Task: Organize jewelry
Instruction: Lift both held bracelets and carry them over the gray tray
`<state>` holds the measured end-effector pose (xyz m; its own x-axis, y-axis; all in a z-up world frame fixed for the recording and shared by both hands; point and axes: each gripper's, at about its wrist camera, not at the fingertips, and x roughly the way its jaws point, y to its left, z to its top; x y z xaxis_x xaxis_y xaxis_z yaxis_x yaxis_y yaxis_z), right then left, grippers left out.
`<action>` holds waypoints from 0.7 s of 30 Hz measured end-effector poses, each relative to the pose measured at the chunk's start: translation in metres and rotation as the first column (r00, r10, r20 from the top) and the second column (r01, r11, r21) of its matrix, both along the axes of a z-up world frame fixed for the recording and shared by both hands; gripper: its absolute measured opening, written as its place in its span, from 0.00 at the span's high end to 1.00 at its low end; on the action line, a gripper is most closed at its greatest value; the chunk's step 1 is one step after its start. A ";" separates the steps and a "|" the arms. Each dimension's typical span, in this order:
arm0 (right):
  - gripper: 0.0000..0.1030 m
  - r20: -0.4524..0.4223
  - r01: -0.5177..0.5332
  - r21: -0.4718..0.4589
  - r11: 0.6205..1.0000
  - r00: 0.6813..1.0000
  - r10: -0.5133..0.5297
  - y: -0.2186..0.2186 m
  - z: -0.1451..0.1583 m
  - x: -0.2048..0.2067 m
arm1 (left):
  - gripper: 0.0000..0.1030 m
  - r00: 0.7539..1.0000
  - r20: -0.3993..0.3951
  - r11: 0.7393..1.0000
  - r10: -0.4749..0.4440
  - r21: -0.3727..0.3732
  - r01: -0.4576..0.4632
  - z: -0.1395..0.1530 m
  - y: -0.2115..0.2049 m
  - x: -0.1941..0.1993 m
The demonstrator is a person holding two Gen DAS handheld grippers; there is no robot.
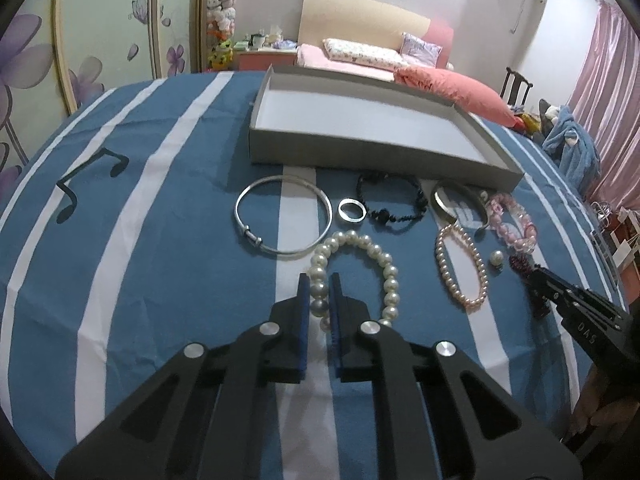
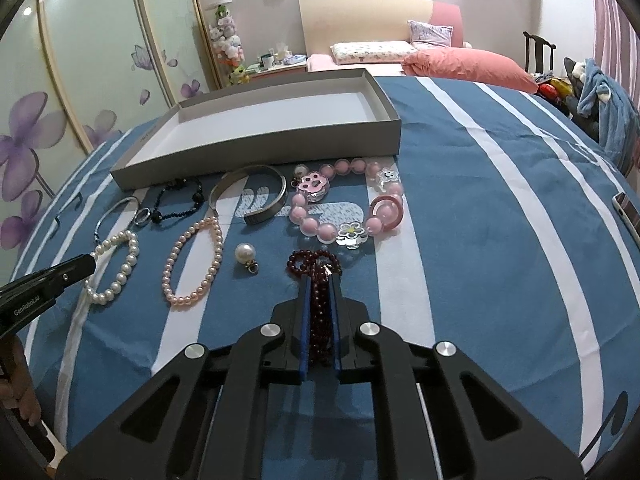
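Lying on a blue cloth (image 1: 168, 264) with white stripes, the jewelry sits in a loose row just in front of an empty grey box (image 1: 360, 152). The left gripper (image 1: 320, 300) has its blue-padded fingers pinched on one side of a white pearl bracelet (image 1: 384, 276), whose large round beads curve away in an open loop. The right gripper (image 2: 319, 300) is clamped on a dark red bead bracelet (image 2: 308, 262), small garnet-coloured beads bunched between its pads, seemingly in a doubled strand. Between the two lie a pink pearl strand (image 2: 200, 264) and a single pearl pendant (image 2: 246, 254). A chunky pink charm bracelet (image 2: 344, 204) rests beyond, near the box.
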<state>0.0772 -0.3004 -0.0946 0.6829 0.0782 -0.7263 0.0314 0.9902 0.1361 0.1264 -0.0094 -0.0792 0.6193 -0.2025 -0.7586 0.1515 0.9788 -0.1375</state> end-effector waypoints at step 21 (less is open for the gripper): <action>0.91 0.237 -0.058 0.084 0.995 0.971 0.036 0.007 0.053 -0.017 | 0.90 0.968 0.251 0.997 -0.010 -0.071 0.029 0.052 0.004 -0.032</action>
<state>0.0599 -0.2937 -0.0416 0.8276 0.1716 -0.5345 -0.0582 0.9732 0.2224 0.0946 -0.0055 -0.0275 0.7826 -0.2657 -0.5630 0.2092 0.9640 -0.1641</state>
